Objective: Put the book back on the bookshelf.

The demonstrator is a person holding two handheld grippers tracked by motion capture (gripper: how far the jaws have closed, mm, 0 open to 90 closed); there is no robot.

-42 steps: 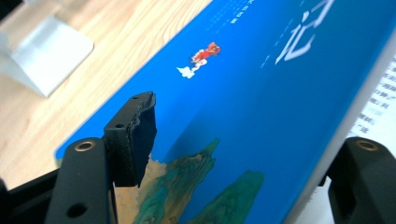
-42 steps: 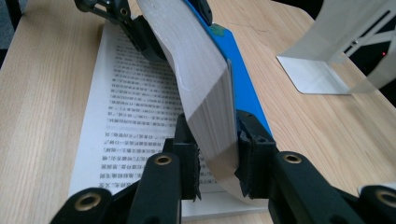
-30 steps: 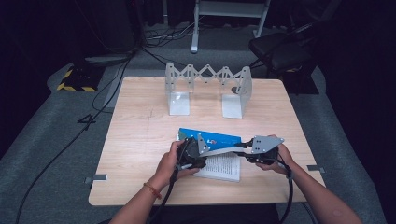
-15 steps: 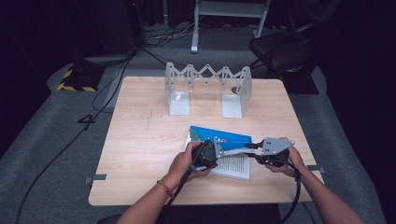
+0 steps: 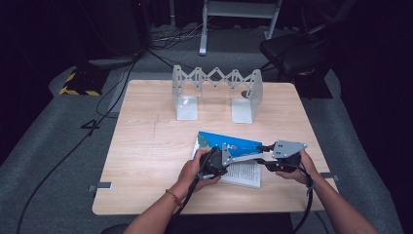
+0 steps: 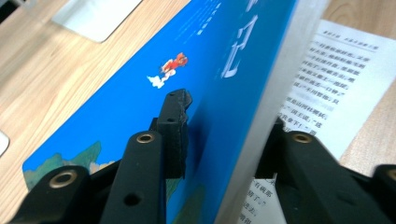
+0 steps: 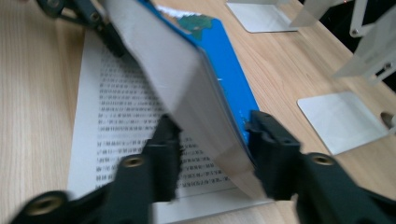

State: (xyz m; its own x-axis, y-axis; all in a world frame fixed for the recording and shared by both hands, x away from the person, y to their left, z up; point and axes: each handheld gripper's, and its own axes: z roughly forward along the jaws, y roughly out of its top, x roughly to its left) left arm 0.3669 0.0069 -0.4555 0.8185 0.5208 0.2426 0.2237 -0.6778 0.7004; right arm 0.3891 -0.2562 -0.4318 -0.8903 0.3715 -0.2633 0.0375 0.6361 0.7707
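2 grippers hold one book, which lies open near the table's 6 o'clock edge, well short of the metal rack at 12 o'clock. You look to be swinging the blue cover and a block of pages over the open page, so keep both ends moving at one rate; if one end leads, the block twists and the pages fan out. Keep the grip near the free edge, and lift enough that the lower pages stay flat on the wood.

Your left gripper is clamped on the cover block: one jaw presses the blue face, the other sits behind the page edges, with the printed page lying at 3 o'clock of it. Your right gripper straddles the same block at its other end, jaws either side and close on it; I judge it gripping, though blur hides the contact.

In the high view your left hand sits at 7 o'clock of the book, forearm angled in from the bottom. Your right hand sits at 4 o'clock. Both grippers point inward toward each other, the cover raised between them.
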